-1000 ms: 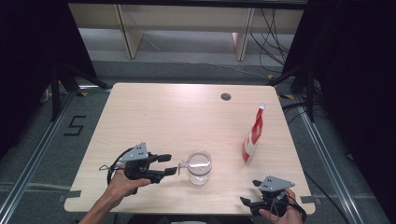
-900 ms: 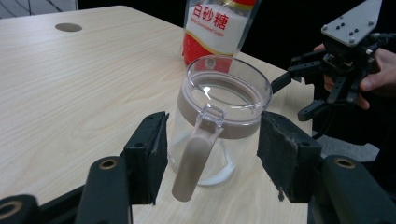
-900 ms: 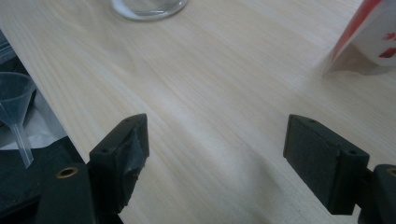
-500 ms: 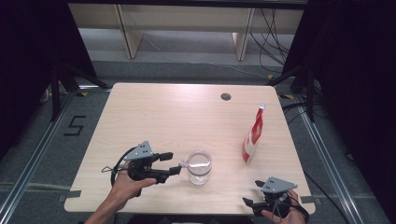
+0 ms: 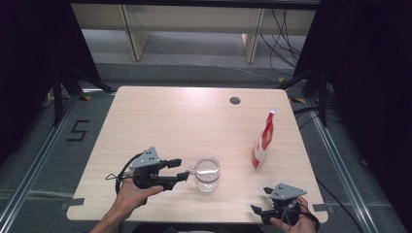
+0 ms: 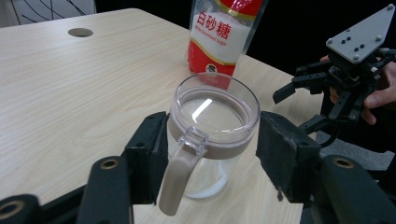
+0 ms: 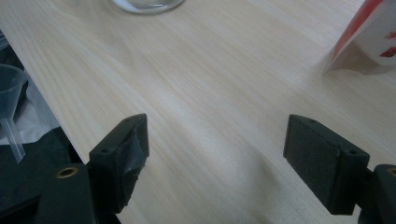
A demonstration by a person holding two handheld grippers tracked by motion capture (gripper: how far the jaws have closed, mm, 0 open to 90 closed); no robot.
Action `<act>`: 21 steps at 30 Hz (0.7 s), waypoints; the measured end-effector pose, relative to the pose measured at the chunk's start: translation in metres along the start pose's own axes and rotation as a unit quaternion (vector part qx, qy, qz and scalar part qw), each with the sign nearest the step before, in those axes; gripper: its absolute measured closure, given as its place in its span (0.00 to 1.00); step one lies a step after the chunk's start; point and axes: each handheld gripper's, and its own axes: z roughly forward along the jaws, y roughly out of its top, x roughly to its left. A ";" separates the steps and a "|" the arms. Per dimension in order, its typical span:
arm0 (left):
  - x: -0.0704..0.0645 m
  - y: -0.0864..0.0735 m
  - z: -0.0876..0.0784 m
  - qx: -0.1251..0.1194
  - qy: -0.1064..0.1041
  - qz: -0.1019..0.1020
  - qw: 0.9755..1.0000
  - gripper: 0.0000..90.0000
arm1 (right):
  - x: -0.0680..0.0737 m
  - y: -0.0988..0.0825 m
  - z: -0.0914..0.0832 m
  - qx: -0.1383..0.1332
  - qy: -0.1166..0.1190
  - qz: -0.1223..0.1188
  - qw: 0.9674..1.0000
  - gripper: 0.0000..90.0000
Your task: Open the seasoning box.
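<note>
We had a clear plastic jar [image 5: 207,173] standing upright near the front middle of the surface [image 5: 194,116], with a beige collar, a clear lid and a beige handle [image 6: 176,179] that pointed back toward our left gripper [image 5: 179,171]. It looked nearly empty, with perhaps a thin white layer at the bottom, so we judged it light and apt to slide or tip if pushed from one side. The wall seemed stiff but smooth, hence slippery under rubber pads; the collar just below the lid seemed the firmer place to take hold, or else the handle itself.

In the left gripper view the jaws stood on either side of the jar [image 6: 213,135] at collar height. They had just been closing, with the jar between them. One pad looked right at the collar and the other showed a thin gap, so we took them as partly open and not yet pressing.

Our right gripper [image 5: 262,209] rested at the front right corner of the surface, well apart from the jar. Its jaws were spread wide with nothing between them but bare wood.

A red and white sugar pouch [image 5: 263,141] stood upright to the right of the jar, behind the right gripper, touching neither.
</note>
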 end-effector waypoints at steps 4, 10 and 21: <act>-0.003 0.002 0.000 -0.001 0.009 -0.001 1.000 0.66 | 0.001 0.002 0.003 0.002 0.006 0.007 1.000 0.26; -0.004 0.004 0.010 0.003 0.015 0.013 1.000 0.86 | -0.001 0.008 0.006 -0.005 0.013 0.002 1.000 0.26; -0.001 0.005 0.024 0.029 0.024 0.027 0.999 0.97 | 0.001 0.008 0.005 -0.004 0.009 0.012 1.000 0.26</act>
